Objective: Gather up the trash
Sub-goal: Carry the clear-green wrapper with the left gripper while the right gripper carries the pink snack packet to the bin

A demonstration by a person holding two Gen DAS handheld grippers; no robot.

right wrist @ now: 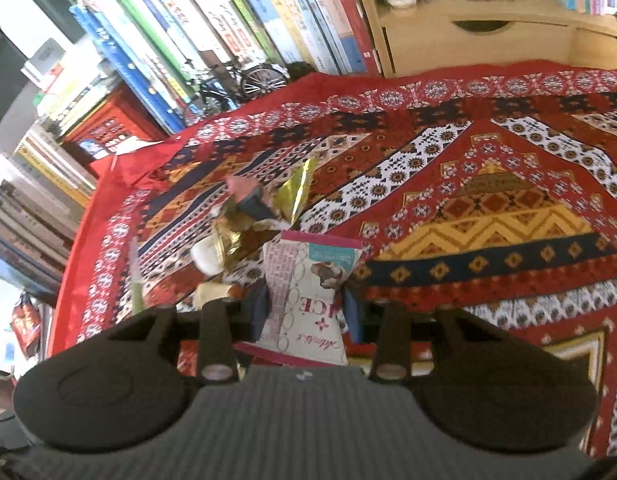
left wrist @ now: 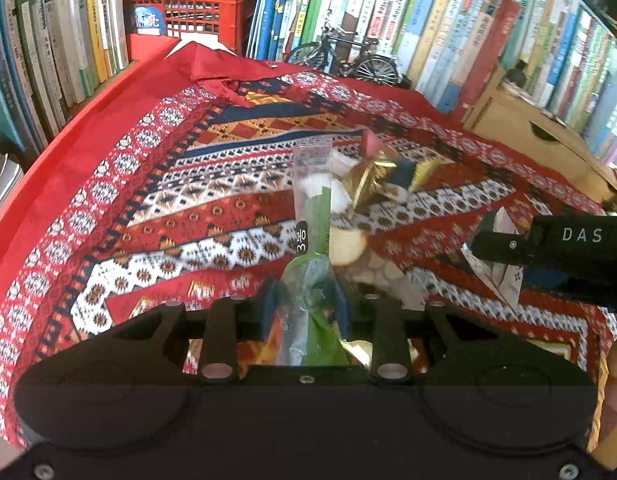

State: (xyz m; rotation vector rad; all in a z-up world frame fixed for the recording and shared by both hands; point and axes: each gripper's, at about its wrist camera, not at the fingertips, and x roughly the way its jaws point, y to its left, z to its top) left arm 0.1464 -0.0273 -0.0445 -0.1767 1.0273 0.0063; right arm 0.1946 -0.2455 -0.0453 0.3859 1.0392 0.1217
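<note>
My left gripper is shut on a clear and green plastic wrapper that stands up between its blue pads, lifted off the patterned cloth. My right gripper is shut on a white and pink snack packet with a teal corner. That same packet and the black right gripper show at the right of the left wrist view. More trash lies in a heap on the cloth: gold foil, white scraps, a round biscuit-coloured piece. The gold foil also shows in the right wrist view.
Rows of books line the back and left. A red crate and a small model bicycle stand behind the cloth. A wooden drawer box sits at the far right. A folded red cloth corner lies at the back.
</note>
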